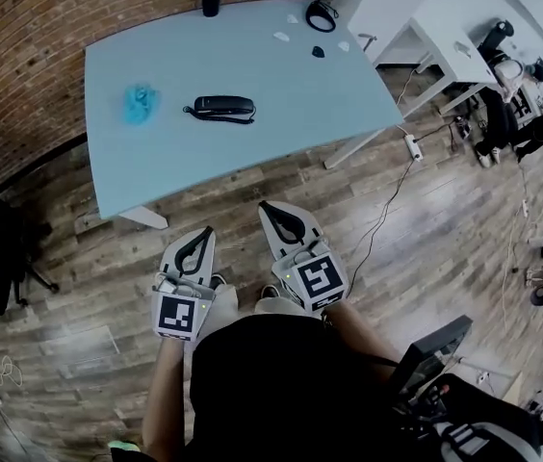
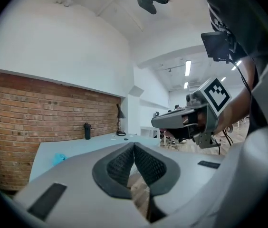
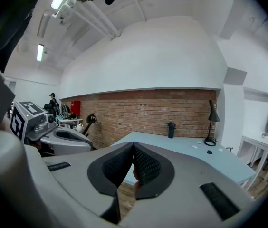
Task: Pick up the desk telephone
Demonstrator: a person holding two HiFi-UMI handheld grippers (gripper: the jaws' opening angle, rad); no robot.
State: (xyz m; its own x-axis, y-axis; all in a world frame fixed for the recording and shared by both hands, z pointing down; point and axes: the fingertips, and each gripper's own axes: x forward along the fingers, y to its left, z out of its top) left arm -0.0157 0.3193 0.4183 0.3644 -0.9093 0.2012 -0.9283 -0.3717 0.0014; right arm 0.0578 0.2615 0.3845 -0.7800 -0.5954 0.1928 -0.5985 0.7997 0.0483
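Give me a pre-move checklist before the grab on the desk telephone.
1. The telephone in sight, flat on the table: ok.
2. Jaws open: not ok; left gripper and right gripper both shut, empty.
3. Grippers at the telephone: not ok; both over the floor, short of the table.
4. Room around the telephone: ok; blue crumpled thing lies apart, to its left.
5. Handset seated: cannot tell.

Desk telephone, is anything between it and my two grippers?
Nothing visible does. The desk telephone lies mid-table; only bare tabletop and floor separate it from the left gripper and right gripper. The blue thing sits apart, left of it.
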